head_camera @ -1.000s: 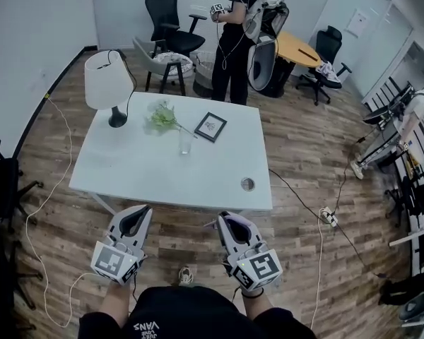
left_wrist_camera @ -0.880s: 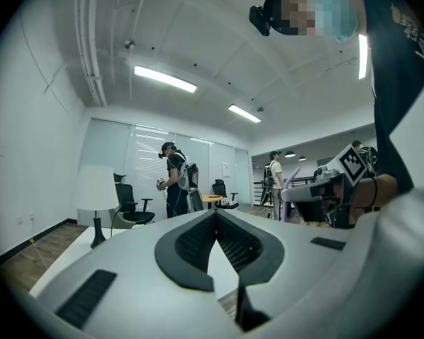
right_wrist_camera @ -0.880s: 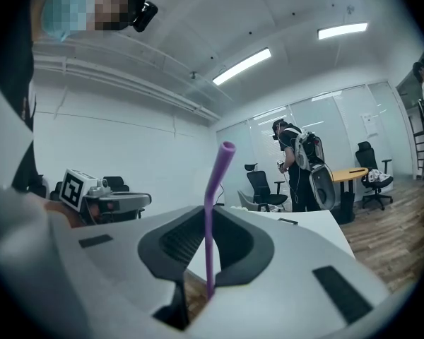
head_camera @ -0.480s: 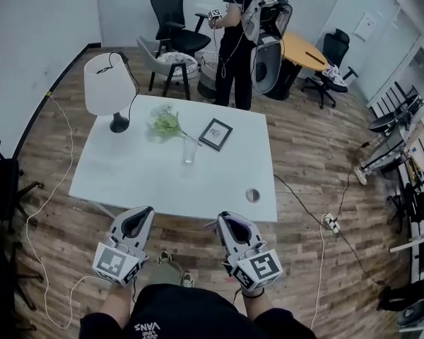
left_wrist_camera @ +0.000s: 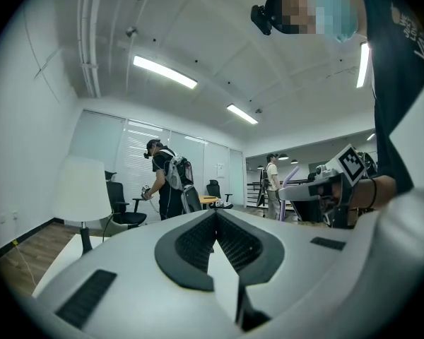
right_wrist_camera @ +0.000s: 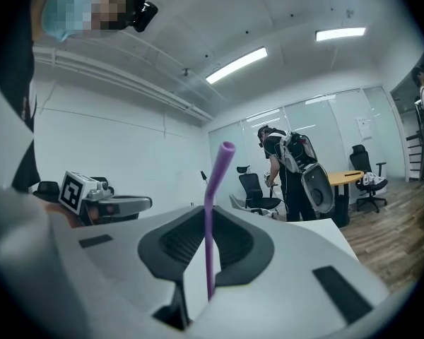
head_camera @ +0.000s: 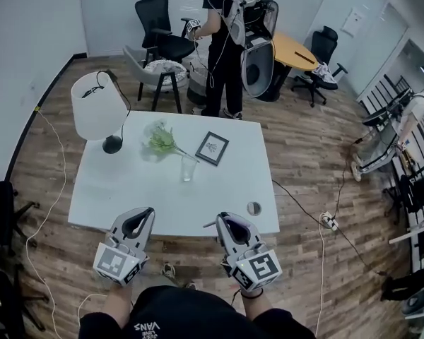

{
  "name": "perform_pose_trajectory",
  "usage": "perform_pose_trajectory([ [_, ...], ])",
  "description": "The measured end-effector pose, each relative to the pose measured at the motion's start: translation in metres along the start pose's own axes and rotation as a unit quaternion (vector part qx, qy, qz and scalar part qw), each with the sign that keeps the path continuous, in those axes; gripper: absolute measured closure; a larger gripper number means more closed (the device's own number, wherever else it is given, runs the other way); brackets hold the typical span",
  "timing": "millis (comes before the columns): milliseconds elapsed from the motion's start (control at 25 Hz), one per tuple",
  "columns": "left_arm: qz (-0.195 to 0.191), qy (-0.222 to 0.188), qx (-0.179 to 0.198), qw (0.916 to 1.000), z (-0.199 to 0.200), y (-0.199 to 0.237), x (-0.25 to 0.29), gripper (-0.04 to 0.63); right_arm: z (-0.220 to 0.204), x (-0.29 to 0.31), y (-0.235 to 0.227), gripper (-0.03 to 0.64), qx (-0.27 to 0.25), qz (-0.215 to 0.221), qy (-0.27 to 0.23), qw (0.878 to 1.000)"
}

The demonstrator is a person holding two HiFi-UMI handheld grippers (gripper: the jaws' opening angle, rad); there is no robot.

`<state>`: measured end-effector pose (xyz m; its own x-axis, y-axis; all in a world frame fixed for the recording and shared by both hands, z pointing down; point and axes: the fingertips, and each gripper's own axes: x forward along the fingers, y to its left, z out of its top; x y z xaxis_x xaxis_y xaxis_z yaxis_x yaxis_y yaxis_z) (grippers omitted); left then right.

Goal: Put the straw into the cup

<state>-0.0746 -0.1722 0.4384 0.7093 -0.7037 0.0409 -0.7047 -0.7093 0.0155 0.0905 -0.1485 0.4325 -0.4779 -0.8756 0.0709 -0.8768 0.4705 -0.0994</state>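
Observation:
A clear glass cup (head_camera: 189, 169) stands upright near the middle of the white table (head_camera: 113, 196). Both grippers hover side by side just in front of the table's near edge, pointing level toward it and well short of the cup. My right gripper (head_camera: 223, 219) (right_wrist_camera: 206, 207) is shut on a purple straw (right_wrist_camera: 210, 217), which stands upright between its pads with its bent top above the jaws. My left gripper (head_camera: 145, 212) (left_wrist_camera: 215, 214) is shut, with nothing between its pads.
On the table are a white lamp (head_camera: 97, 108), a bunch of pale green flowers (head_camera: 162, 140), a framed picture (head_camera: 211, 147) and a cable hole (head_camera: 253, 207). A person with a backpack (head_camera: 226, 41) stands behind the table among office chairs (head_camera: 155, 30). Cables lie on the wooden floor.
The table has come closer to both grippers, whose tips now reach its near edge. The straw stays gripped. The person behind the table has shifted slightly left.

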Motion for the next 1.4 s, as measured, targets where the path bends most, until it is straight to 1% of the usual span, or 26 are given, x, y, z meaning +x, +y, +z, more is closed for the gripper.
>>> perform_pose_trajectory([
  [160,-0.013,-0.002,0.000,0.9999,0.003,0.015,0.014,0.584,0.006,0.015,-0.006,0.575,-0.002,-0.012,-0.003,1.000],
  [600,-0.052,-0.008,0.008,0.9986,0.010,0.040,0.034,0.584,0.013,0.041,-0.008,0.575,-0.005,-0.043,-0.014,0.999],
  [840,-0.065,-0.004,0.006,0.9979,0.004,0.052,0.040,0.584,0.009,0.050,-0.007,0.575,-0.004,-0.054,-0.011,0.999],
  [960,-0.067,0.002,-0.001,0.9978,0.001,0.055,0.045,0.584,0.009,0.056,-0.012,0.575,-0.003,-0.056,-0.007,0.998],
  [1160,-0.064,0.000,-0.005,0.9980,0.001,0.063,0.057,0.584,0.012,0.068,-0.021,0.575,-0.005,-0.053,-0.004,0.999],
  [1400,-0.050,-0.002,-0.008,0.9987,0.003,0.076,0.077,0.584,0.018,0.089,-0.040,0.575,-0.007,-0.040,-0.006,0.999],
])
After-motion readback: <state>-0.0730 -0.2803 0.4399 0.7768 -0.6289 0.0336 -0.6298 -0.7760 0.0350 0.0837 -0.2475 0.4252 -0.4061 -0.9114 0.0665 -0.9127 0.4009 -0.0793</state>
